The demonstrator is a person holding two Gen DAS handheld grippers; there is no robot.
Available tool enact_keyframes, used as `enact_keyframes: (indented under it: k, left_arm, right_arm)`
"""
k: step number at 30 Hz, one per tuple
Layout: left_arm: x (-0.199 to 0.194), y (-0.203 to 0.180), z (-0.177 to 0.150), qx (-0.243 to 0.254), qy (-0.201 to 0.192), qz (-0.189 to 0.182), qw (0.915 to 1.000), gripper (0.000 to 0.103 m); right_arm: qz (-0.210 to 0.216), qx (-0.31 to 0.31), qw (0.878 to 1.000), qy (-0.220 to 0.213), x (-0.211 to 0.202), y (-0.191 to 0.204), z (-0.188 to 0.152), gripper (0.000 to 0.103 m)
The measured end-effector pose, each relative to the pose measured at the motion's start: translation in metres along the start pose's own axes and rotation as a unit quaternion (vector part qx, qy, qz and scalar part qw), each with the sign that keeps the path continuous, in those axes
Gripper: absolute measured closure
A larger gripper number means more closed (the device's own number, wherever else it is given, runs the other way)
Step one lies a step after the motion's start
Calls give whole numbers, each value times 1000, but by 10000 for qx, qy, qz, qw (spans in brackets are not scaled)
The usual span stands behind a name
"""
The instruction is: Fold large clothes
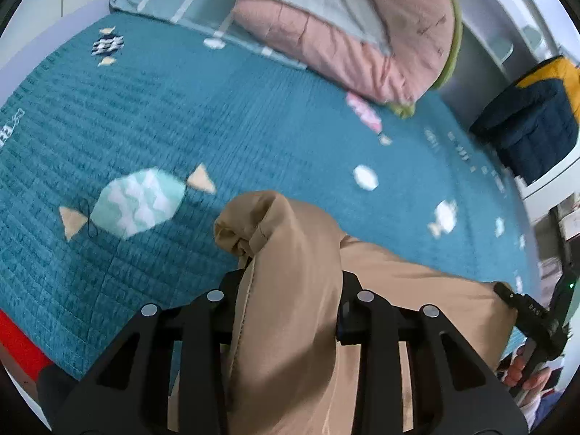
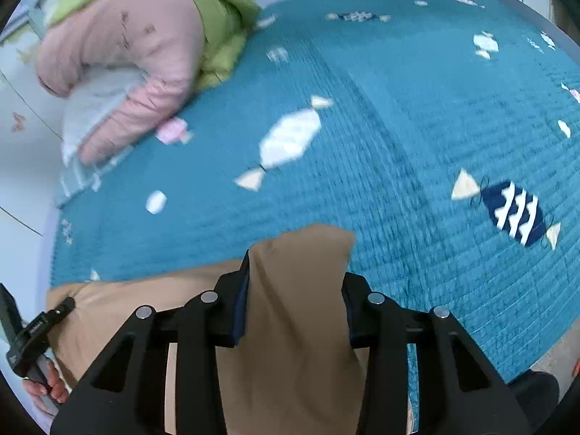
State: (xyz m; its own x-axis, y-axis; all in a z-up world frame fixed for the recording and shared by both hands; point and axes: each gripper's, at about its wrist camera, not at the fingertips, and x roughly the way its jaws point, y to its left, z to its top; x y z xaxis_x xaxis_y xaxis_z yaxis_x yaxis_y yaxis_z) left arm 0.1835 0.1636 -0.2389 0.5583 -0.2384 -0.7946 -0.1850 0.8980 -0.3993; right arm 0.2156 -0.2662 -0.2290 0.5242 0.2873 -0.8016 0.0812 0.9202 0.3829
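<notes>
A large tan garment [image 1: 290, 253] hangs bunched between the fingers of my left gripper [image 1: 291, 290], which is shut on it above the teal bedspread [image 1: 181, 116]. The same tan garment [image 2: 297, 264] is pinched in my right gripper [image 2: 295, 290], also shut on it. The cloth stretches between the two grippers. The right gripper shows at the right edge of the left wrist view [image 1: 533, 311], and the left gripper shows at the left edge of the right wrist view [image 2: 32, 330]. The garment's lower part is hidden under the grippers.
A pile of pink, white and green padded clothes [image 1: 362, 36] lies at the far side of the bed, also in the right wrist view [image 2: 145, 43]. A navy and yellow garment [image 1: 536, 116] sits on a white surface beside the bed.
</notes>
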Motion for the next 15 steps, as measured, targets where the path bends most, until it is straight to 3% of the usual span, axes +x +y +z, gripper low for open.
enact_keyframes:
  k: [4, 6, 8, 10, 13, 15]
  left_arm:
    - [-8, -22, 24, 115, -132, 22, 9998, 69]
    - [-1, -29, 35, 104, -123, 95, 9998, 57]
    - [14, -35, 46, 131, -69, 501, 9986, 44]
    - [30, -36, 49, 125, 123, 863, 9961, 43]
    - [35, -31, 39, 61, 204, 822, 9964, 30]
    - [34, -27, 29, 166, 205, 950, 9951, 28]
  right_arm:
    - [86, 144, 9998, -53, -5, 2, 27, 66]
    - [-3, 216, 9997, -99, 0, 2, 39, 66]
    - [-440, 198, 9988, -27, 15, 0, 52, 46]
    - [-884, 257, 9957, 63, 22, -5, 53, 32]
    - [-509, 471, 9976, 20, 21, -23, 40, 14]
    - [-527, 541, 9970, 158, 23, -36, 28, 10]
